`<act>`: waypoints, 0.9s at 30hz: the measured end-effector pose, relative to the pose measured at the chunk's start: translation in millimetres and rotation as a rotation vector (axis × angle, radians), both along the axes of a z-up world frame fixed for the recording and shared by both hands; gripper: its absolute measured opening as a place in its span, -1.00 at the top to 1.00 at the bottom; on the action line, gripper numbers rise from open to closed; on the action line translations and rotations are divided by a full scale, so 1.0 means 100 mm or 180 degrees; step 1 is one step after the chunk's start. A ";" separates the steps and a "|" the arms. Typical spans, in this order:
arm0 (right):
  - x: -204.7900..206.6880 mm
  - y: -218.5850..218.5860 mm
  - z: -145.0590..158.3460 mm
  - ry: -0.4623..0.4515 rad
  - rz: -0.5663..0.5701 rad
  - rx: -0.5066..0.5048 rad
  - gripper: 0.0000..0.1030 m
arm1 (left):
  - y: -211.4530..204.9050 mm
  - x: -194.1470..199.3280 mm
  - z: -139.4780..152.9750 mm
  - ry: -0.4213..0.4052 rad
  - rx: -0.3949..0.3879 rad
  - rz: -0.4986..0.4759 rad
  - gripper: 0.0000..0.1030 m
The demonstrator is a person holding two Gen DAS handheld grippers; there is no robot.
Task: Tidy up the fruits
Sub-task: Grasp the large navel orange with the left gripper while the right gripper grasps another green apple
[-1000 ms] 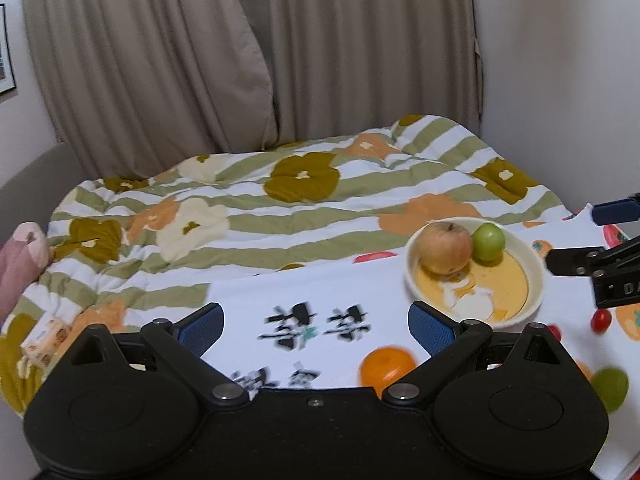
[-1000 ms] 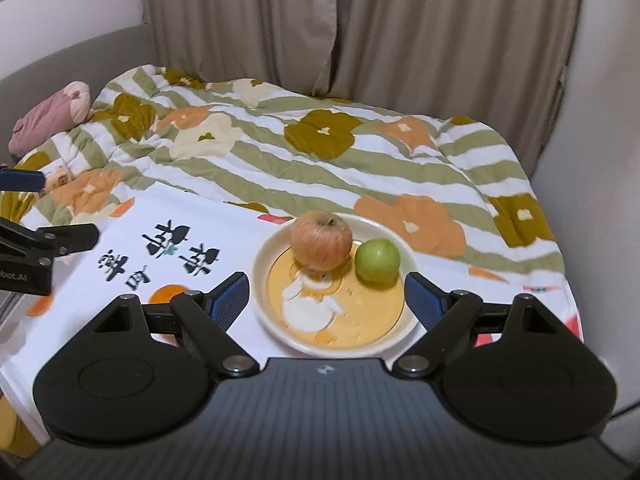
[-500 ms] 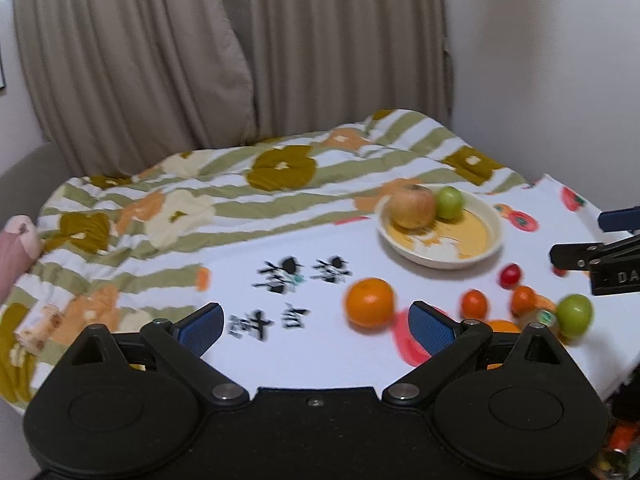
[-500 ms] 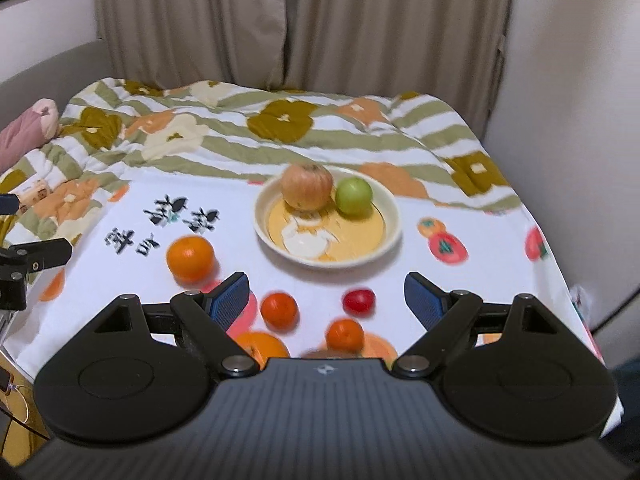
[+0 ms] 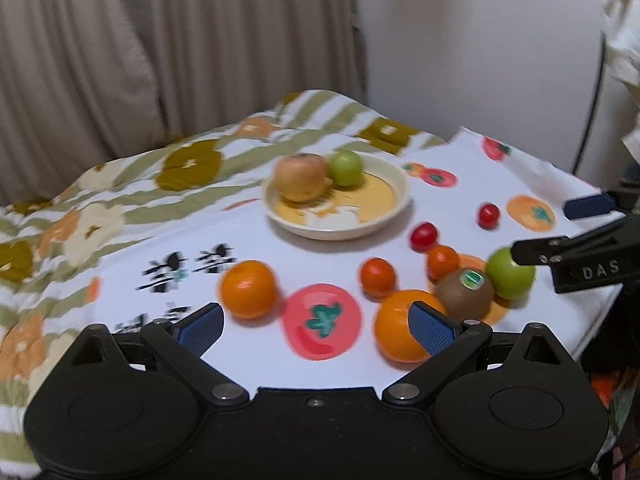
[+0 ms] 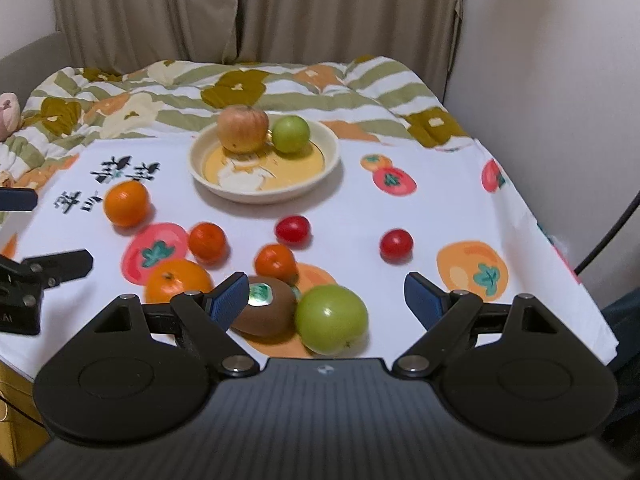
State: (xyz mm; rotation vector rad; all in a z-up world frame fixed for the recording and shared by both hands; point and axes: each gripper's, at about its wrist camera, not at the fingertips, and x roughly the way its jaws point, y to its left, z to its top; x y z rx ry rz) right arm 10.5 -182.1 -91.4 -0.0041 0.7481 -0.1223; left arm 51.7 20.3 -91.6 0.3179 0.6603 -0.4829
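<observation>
A quilted floral bedspread [image 6: 248, 84] in green stripes fills the far side, with beige curtains [image 6: 224, 8] behind it. Over it lies a smooth white cloth [image 6: 400, 216] printed with persimmons and black characters. Only the right wrist view takes in the pink plush [image 6: 9, 114] at the far left; only the left wrist view shows the crumpled pale fabric [image 5: 624, 28] at the upper right.

Ahead of both grippers sits a round cream bowl [image 6: 328, 160], glossy, yellow inside, holding a blushed apple [image 6: 243, 129] and a small green fruit [image 6: 291, 134] side by side.

The right hand-held gripper [image 6: 324, 295] is spread wide and grips nothing; between its blue ridged pads [image 6: 420, 296], close in, lie a green apple [image 6: 331, 319] and a fuzzy kiwi [image 6: 266, 310] with a sticker, touching. Just left of its left pad is an orange [image 6: 176, 280]. Further ahead lie another orange [image 6: 126, 203], two small tangerines [image 6: 207, 242] and two shiny cherry tomatoes [image 6: 293, 230].

The left hand-held gripper [image 5: 316, 324] is also wide and empty, over a printed persimmon.
</observation>
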 end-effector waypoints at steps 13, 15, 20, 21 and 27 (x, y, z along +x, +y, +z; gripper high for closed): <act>0.02 -0.23 -0.35 0.0107 -0.0069 0.0119 -0.88 | -0.55 0.09 -0.52 0.0186 0.0285 -0.0668 -0.79; 0.02 -0.25 -0.38 0.0124 -0.0059 0.0130 -0.87 | -0.59 0.11 -0.56 0.0218 0.0300 -0.0694 -0.71; 0.06 -0.25 -0.44 0.0155 0.0022 0.0146 -0.85 | -0.68 0.16 -0.65 0.0245 0.0400 -0.0778 -0.59; 0.07 -0.25 -0.44 0.0166 0.0044 0.0146 -0.84 | -0.69 0.17 -0.66 0.0250 0.0429 -0.0801 -0.51; 0.13 -0.25 -0.47 0.0219 0.0146 0.0162 -0.74 | -0.71 0.23 -0.72 0.0332 0.0435 -0.0856 -0.31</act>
